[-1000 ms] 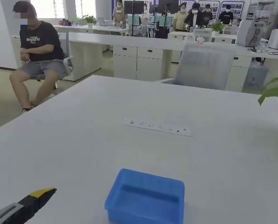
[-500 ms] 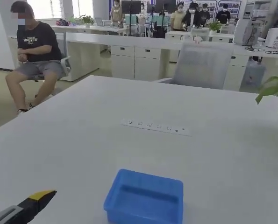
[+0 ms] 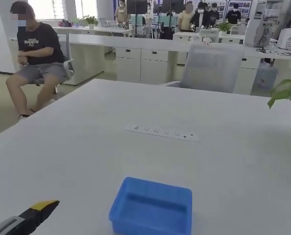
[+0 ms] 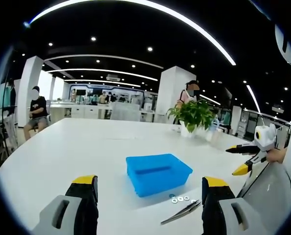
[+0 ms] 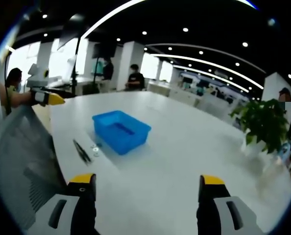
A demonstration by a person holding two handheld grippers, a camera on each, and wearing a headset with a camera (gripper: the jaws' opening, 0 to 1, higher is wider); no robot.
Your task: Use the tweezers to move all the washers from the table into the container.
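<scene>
A blue container (image 3: 151, 205) stands empty near the table's front edge; it also appears in the left gripper view (image 4: 157, 172) and the right gripper view (image 5: 121, 129). Several small washers (image 4: 179, 199) lie on the table just before it, with metal tweezers (image 4: 182, 213) beside them. The right gripper view has the washers (image 5: 95, 147) and tweezers (image 5: 81, 152) left of the container. My left gripper (image 4: 149, 182) is open and holds nothing; its yellow tip (image 3: 37, 209) pokes in at the lower left. My right gripper (image 5: 146, 179) is open and holds nothing, well back from the container.
A white power strip (image 3: 162, 132) lies across mid-table. A potted plant (image 3: 287, 95) stands at the table's right edge. A grey mesh chair (image 3: 213, 66) faces the far side. A person sits at the far left (image 3: 35, 54). Another mesh chair back (image 5: 23, 161) is close to my right gripper.
</scene>
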